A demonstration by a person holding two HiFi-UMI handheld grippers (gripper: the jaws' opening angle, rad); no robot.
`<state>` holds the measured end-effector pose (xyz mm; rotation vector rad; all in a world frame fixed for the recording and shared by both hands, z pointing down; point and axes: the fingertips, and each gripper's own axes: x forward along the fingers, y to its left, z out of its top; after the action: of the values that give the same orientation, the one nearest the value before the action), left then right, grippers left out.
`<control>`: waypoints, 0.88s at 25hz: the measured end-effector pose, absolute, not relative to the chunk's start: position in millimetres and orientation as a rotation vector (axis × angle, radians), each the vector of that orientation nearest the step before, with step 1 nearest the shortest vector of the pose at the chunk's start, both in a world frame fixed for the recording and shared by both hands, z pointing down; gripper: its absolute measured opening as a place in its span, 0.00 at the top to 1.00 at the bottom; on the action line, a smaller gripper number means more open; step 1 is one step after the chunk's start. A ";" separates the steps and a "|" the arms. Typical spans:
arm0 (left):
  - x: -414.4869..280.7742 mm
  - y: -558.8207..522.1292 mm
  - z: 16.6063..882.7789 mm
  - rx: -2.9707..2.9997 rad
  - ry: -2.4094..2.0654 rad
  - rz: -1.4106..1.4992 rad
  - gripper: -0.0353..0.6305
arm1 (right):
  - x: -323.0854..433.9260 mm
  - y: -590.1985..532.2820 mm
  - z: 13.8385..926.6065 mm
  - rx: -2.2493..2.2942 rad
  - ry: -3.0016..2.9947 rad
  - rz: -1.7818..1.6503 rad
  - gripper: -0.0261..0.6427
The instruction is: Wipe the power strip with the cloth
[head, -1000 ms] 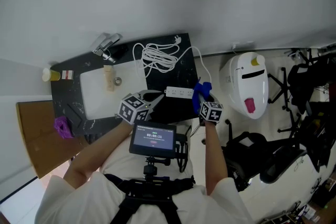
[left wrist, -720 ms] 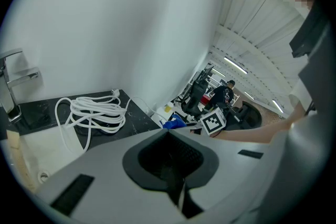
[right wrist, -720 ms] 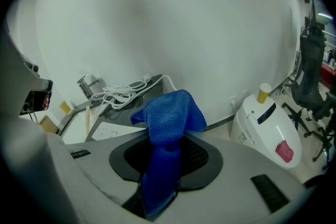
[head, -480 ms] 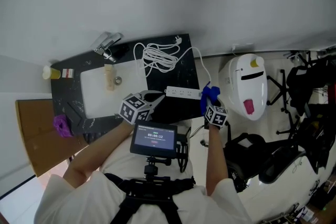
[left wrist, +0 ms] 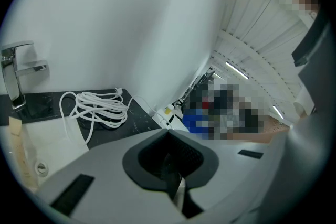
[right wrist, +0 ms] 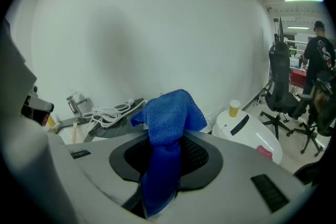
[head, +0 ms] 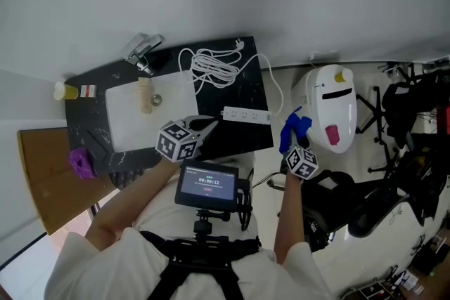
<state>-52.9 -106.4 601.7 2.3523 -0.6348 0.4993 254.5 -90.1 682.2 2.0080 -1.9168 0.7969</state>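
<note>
We pull right gripper (head: 290, 142), clamped on cloth (head: 294, 128), off the power strip (head: 246, 115); wipe prob. done. Left gripper (head: 208, 126): fingers together, empty.

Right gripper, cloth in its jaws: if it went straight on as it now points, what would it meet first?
Probably the white wall, through the gap between the black counter and the white appliance; the power strip lies off to its left. Depth is unclear.
</note>
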 end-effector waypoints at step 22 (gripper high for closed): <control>-8.5 -14.5 563.5 2.251 -0.951 0.307 0.94 | 269.6 -8.7 502.2 1.776 -2.438 0.561 0.80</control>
<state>-8.5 -14.5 563.5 2.2511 -0.9513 0.3072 269.6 -8.7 502.2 1.7764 -2.4384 0.5615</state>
